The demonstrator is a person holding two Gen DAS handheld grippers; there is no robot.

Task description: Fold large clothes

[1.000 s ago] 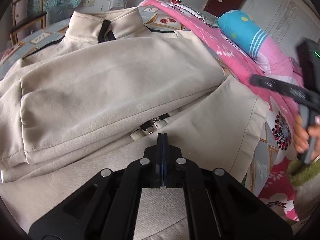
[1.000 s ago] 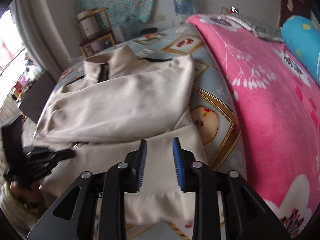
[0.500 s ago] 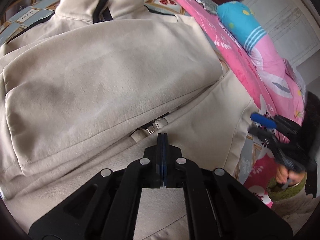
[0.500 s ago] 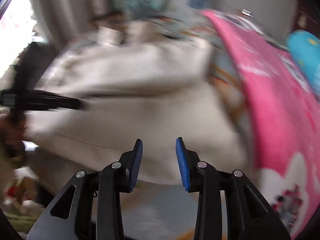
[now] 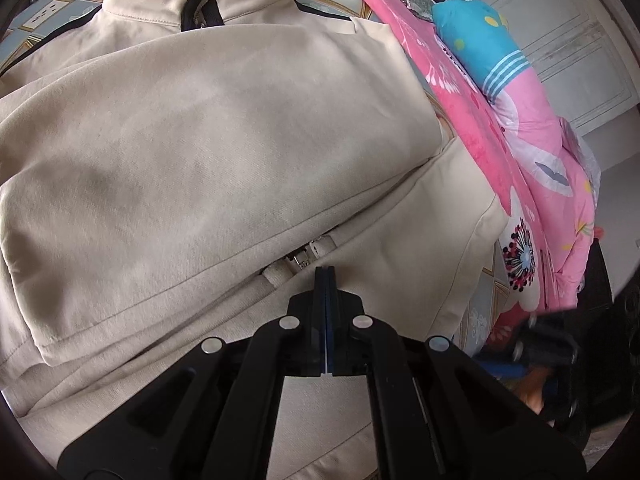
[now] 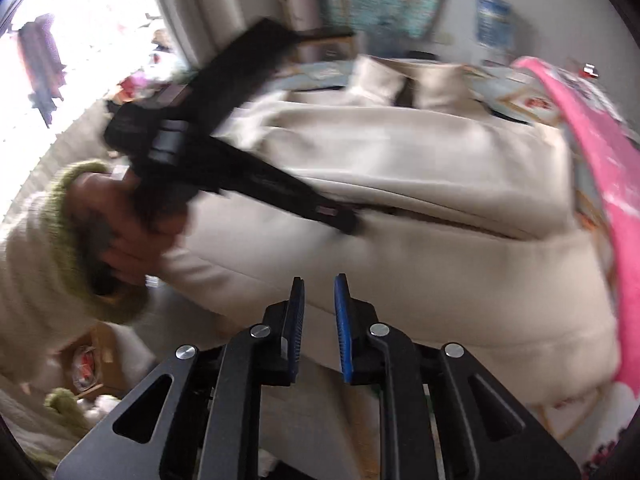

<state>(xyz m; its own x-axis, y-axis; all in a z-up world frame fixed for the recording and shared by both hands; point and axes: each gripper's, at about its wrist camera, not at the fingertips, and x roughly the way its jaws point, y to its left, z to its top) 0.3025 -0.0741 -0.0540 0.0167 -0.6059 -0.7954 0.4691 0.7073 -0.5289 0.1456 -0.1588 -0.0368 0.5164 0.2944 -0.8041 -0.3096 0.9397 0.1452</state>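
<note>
The jacket (image 5: 208, 152), cream with a dark zip at its stand-up collar, lies spread over most of the left wrist view, collar at the top of the frame, a sleeve folded across the body from the lower left to the right. Its hem runs down the right side, and the end of the zip (image 5: 304, 254) peeks out from under the folded layer near the centre.

The left gripper (image 5: 325, 280) sits at the lower centre of that view, its jaws pressed flat together just below the zip end, over the jacket's lower panel. No cloth shows between the pads; whether the tips touch the fabric cannot be told.

To the right of the jacket a pink quilt (image 5: 520, 168) with flowers runs from the top centre to the lower right, and a blue pillow (image 5: 476, 36) lies on it at the upper right. A patterned sheet (image 5: 48, 20) shows at the upper left beyond the collar.

In the right wrist view, blurred, the right gripper (image 6: 319, 292) is at the lower centre, its jaws closing with a narrow gap and nothing visible between the blue pads (image 6: 342, 320). Beyond it lies the jacket's hem edge. At the left of the frame a hand (image 6: 120, 224) in a green-cuffed sleeve (image 6: 64, 216) holds the other tool, whose black fingers reach to the jacket's middle.
</note>
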